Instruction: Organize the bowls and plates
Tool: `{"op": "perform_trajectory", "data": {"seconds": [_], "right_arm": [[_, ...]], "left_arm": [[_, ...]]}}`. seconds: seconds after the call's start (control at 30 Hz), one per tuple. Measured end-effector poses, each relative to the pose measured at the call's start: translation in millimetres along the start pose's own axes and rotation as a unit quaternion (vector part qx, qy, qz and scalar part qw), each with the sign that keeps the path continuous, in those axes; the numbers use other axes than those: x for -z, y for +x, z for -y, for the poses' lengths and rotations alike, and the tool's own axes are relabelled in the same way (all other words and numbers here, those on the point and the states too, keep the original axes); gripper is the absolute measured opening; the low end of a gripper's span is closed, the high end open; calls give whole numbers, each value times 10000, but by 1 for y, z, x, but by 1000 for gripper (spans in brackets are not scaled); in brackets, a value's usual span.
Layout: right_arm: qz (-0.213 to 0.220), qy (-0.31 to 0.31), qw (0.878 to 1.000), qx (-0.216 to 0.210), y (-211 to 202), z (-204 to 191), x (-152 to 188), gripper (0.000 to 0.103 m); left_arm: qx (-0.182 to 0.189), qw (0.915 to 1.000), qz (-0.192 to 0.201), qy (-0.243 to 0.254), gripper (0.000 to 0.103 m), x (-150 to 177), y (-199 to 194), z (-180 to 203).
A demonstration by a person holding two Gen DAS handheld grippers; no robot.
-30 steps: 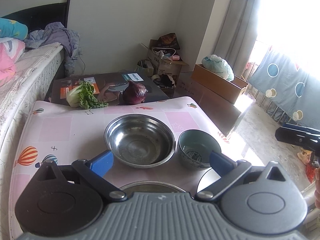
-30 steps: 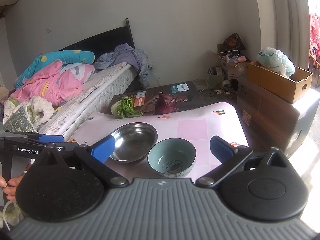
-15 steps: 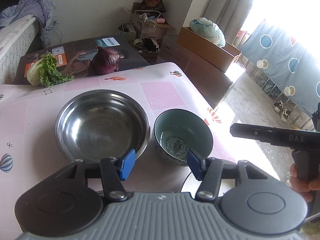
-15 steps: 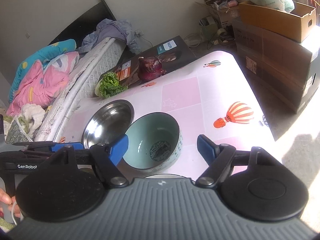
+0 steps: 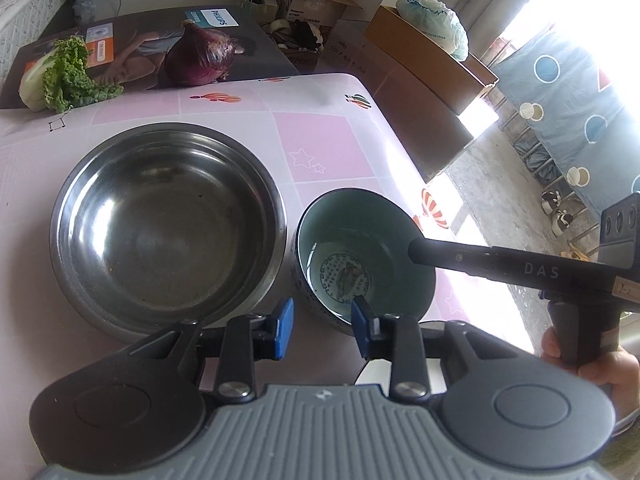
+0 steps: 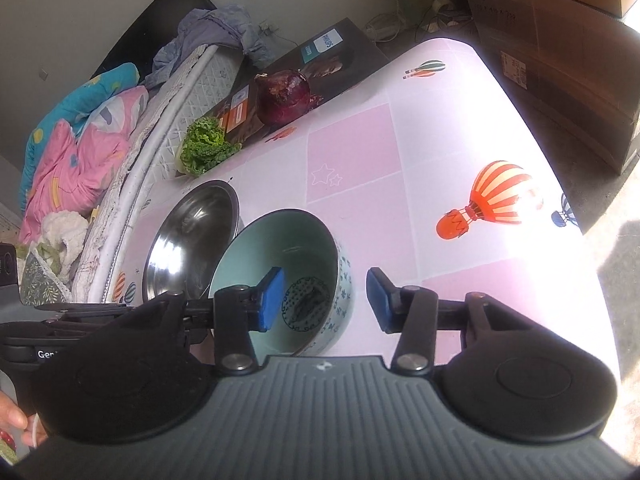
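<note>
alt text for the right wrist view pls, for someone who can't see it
The right gripper, jaws open, straddles the right wall of a pale green ceramic bowl, one blue pad inside and one outside. A steel bowl sits just left on the pink balloon-print tablecloth, with a red onion and leafy greens at the far edge.

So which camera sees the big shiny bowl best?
The left wrist view: the metal bowl shows whole, rim and inside, from above. In the right wrist view it looks squashed at a slant, partly hidden behind the green bowl and the right tool.
</note>
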State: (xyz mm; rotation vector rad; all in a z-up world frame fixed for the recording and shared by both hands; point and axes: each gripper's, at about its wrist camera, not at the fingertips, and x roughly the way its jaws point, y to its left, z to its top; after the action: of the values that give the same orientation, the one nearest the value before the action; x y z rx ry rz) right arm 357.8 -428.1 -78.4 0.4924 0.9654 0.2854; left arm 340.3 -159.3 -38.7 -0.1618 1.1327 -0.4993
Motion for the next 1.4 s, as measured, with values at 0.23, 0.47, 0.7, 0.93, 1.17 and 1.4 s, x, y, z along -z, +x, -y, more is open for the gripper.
{"op": "perform_trajectory", "data": {"seconds": [0.23,0.47,0.7,0.93,1.17,1.4], "right_arm": [[-139,65,9999,11,14,2,0,29],[-219,64,9997,107,24,4,0,19],[-269,-10,9995,135,23,8,-1,17],[-305,18,9994,184,17,17,-5,16],[-388,92,9991,133,20,20,-5,18],[-534,165,9983,143,28,20,-5,19]], "left_arm": [[133,9996,0,-260,32,-3,10,-6],[-33,9999,25,-167,21,-5,18,-2],[45,9998,-41,-168,21,-7,20,-3],[209,9997,-156,-9,21,-8,23,3],[150,9993,-332,111,23,-15,33,3],[166,9985,-515,124,24,-19,42,2]]}}
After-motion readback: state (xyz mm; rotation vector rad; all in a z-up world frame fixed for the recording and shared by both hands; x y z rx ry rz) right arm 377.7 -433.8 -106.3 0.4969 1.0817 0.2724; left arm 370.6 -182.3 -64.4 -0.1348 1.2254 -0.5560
